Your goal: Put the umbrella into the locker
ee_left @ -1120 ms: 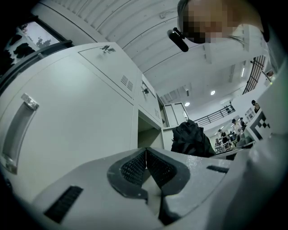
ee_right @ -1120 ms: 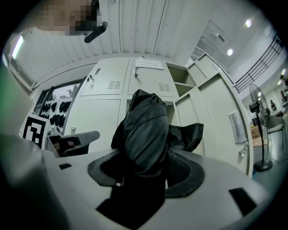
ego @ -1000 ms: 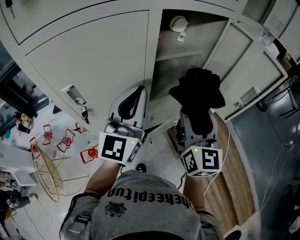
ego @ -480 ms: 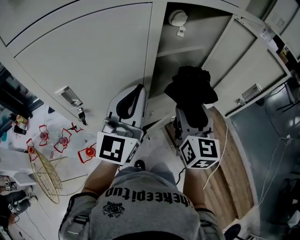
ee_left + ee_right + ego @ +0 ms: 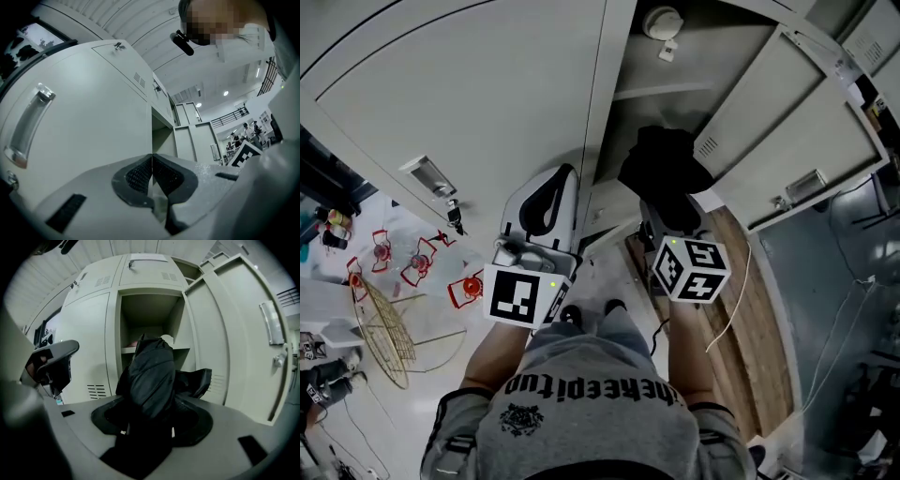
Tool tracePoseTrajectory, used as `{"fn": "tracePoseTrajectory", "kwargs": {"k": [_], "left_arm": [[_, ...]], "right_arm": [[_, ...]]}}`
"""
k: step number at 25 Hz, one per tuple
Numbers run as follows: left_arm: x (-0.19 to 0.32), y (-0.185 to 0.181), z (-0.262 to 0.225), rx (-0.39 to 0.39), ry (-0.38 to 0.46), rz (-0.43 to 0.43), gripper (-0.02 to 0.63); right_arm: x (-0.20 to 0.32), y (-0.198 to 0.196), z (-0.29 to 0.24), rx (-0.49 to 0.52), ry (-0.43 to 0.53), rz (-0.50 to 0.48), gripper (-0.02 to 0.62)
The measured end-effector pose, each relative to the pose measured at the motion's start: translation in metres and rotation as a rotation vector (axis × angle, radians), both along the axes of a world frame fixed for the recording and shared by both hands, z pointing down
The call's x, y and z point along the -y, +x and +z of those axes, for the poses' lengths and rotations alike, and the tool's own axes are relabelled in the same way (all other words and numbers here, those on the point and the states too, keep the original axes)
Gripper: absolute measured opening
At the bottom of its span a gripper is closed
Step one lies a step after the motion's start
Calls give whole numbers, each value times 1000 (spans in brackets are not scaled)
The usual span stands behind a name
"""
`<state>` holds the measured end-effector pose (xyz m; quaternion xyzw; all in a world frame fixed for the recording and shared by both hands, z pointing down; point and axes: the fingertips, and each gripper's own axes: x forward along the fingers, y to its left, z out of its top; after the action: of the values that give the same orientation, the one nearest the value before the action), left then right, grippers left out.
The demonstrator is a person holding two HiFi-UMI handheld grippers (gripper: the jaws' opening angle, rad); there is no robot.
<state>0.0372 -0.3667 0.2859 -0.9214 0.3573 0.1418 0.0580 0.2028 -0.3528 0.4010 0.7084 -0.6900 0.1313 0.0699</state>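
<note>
Closest to me, both grippers are up at chest level in the head view. My right gripper point(image 5: 667, 214) has its marker cube point(image 5: 692, 269) facing the camera. In the right gripper view the right gripper point(image 5: 150, 414) is clamped on the black folded umbrella point(image 5: 151, 376). The fabric bunches between the pads and spills over both sides. My left gripper point(image 5: 555, 187) sits just beside it, and in its own view the left gripper point(image 5: 152, 171) has its jaws pressed together with nothing between them. The umbrella point(image 5: 661, 171) stands upright out of the right jaws, right at the mouth of the open locker point(image 5: 630, 127). I can't tell if its top is past the frame. Beyond it, the locker point(image 5: 146, 315) has a shelf point(image 5: 154, 350) across the compartment at about the height of the umbrella's top. The open door point(image 5: 220, 338) is swung out to the right. Left of the opening is a closed door point(image 5: 469, 103) with a handle point(image 5: 427, 176). On the floor are a wooden board point(image 5: 755, 323) on the right, and red stands point(image 5: 417, 264) and a wire basket point(image 5: 386, 330) on the left.
</note>
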Motion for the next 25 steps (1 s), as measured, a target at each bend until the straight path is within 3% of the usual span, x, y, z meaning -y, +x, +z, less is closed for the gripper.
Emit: {"fn": "tracePoseTrajectory", "kwargs": {"k": [14,25], "left_arm": [[2,-5,-2,-17,-36,-137,6],[2,-8,6,-11,-64,-205,6]], "right_arm": [[47,15,34,-4,-200,-115,262],[82,26,43,-39,-275,-165,262]]}}
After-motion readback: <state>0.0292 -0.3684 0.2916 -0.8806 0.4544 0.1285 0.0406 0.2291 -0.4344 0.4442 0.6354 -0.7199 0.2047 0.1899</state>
